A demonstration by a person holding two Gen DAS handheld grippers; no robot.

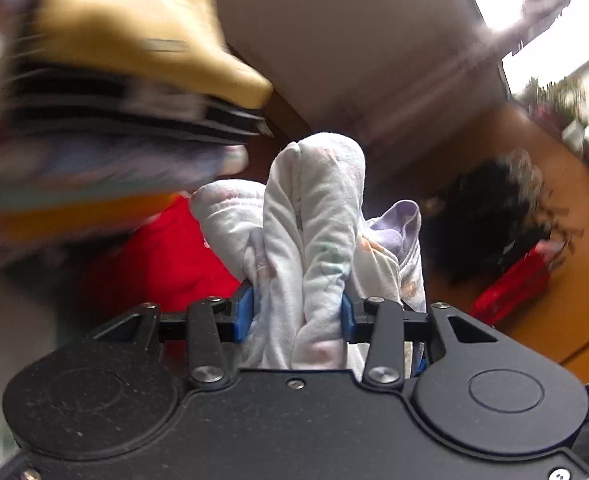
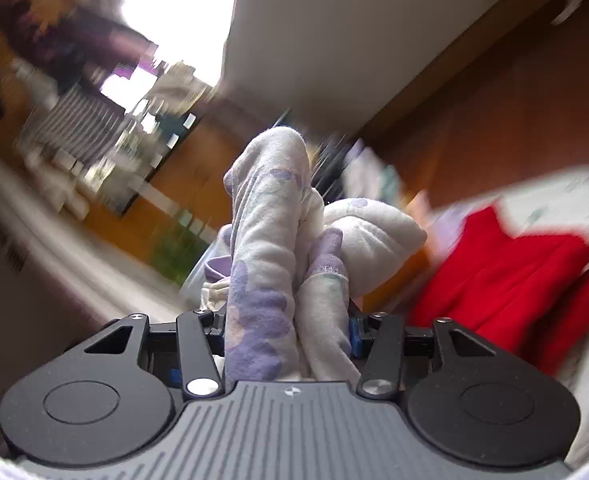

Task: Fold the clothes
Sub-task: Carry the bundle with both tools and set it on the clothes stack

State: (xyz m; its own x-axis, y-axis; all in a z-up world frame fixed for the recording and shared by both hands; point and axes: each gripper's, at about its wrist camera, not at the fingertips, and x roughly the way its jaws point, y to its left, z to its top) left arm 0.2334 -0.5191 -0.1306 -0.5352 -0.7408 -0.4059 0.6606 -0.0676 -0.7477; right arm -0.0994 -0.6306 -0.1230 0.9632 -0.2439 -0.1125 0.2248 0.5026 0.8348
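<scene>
A white garment with a pale lilac flower print (image 1: 314,216) is bunched up between the blue pads of my left gripper (image 1: 296,312), which is shut on it. The same white floral garment (image 2: 266,240) is bunched in my right gripper (image 2: 290,328), which is also shut on it. The cloth stands up in thick folds in front of both cameras and hides the fingertips. Both views are blurred with motion.
A stack of folded clothes (image 1: 106,92) with a yellow piece on top is at the left. A red garment (image 1: 166,256) (image 2: 506,276) lies beside it. A dark garment (image 1: 490,216) lies on the orange-brown surface (image 1: 566,168). A window (image 2: 174,12) is behind.
</scene>
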